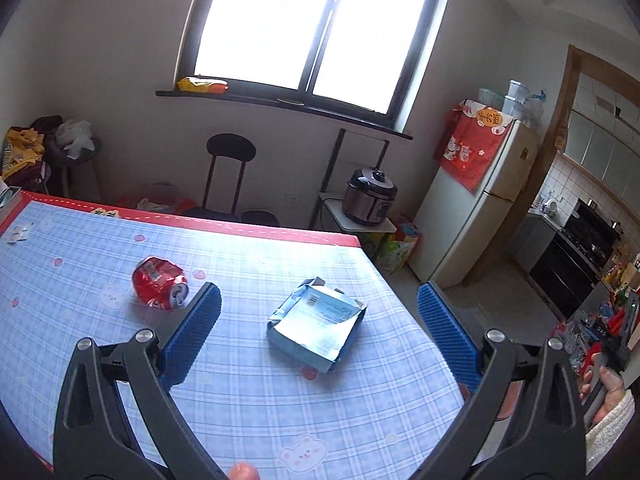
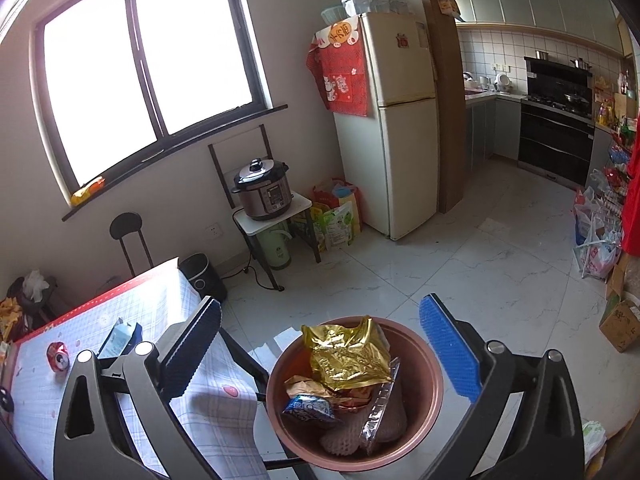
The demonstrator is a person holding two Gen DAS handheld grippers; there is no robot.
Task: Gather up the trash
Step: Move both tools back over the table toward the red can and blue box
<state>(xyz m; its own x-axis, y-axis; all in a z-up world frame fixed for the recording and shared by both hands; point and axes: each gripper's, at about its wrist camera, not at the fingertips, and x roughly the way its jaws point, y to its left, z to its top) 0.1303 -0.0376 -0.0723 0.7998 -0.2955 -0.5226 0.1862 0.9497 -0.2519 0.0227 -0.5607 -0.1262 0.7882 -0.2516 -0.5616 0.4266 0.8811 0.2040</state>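
Open left gripper (image 1: 319, 316) over box (image 1: 318, 326) beside can (image 1: 160, 283); open, empty right gripper (image 2: 320, 330) above full bin (image 2: 434, 384).

Left gripper (image 1: 320, 312) jaws wide over carton (image 1: 318, 326); can (image 1: 160, 283) beside.

— Where does the left wrist camera sit?
— Low over the table (image 1: 248, 392), near its right edge, facing across it to the window (image 1: 312, 28), with the crushed can (image 1: 160, 283) and flattened carton (image 1: 318, 322) close ahead.
— And the right one?
— Off the table's right edge, tilted down over the brown bin (image 2: 434, 376), looking out over the floor to the kitchen.
— What do both see?
— The window, fridge (image 2: 394, 120), pressure cooker (image 2: 262, 190), and the can and carton.
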